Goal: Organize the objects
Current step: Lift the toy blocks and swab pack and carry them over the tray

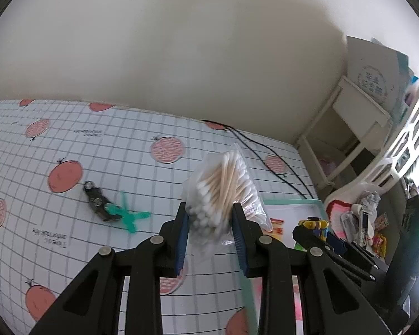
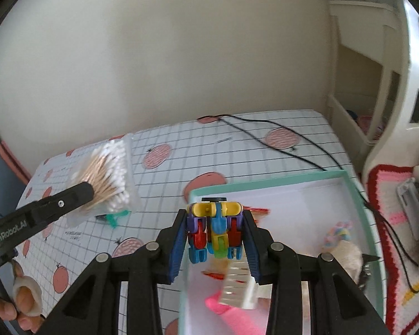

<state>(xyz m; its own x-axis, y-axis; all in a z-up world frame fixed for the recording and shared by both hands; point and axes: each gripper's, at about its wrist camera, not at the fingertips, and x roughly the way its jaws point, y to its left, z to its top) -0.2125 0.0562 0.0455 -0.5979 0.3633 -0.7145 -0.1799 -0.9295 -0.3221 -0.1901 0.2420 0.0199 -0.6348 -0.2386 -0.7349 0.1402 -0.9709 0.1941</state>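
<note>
Left hand-held gripper [image 1: 209, 217] is closed partway on a clear plastic bag of wooden-stick cotton swabs [image 1: 223, 187], blue pads pinching the lower end so the bag stands up between the jaws, off the tabletop [image 1: 69, 145], which is covered w/ a white grid cloth printed w/ orange fruit. Held up like that prob. for carrying over to the box rather than dragging it. Right hand-held gripper [image 2: 215, 231] is likewise closed to about toy width on a multicolour plastic block toy (yellow, blue, purple, red, green pieces) [image 2: 215, 229], gripped by its sides and hanging above the near-left corner of the shallow mint-green box w/ white inside [image 2: 352, 195]; looks like it's abt to be dropped in, since the box seems to be the collecting spot. Already inside the box: a pastel braided loop [image 2: 339, 233], a clear ribbed plastic piece [image 2: 237, 284], a pink item [image 2: 229, 310] at the near edge, some red-orange bits, blurred. Left out on the cloth: a small dark object w/ green plastic prongs [image 1: 109, 209], lying flat, well apart from the box, so likely next to collect. A black cable [image 2: 293, 145] runs over the far side of the cloth past the box corner. Beyond, a white shelf unit [image 1: 357, 117] stands by the wall.
</note>
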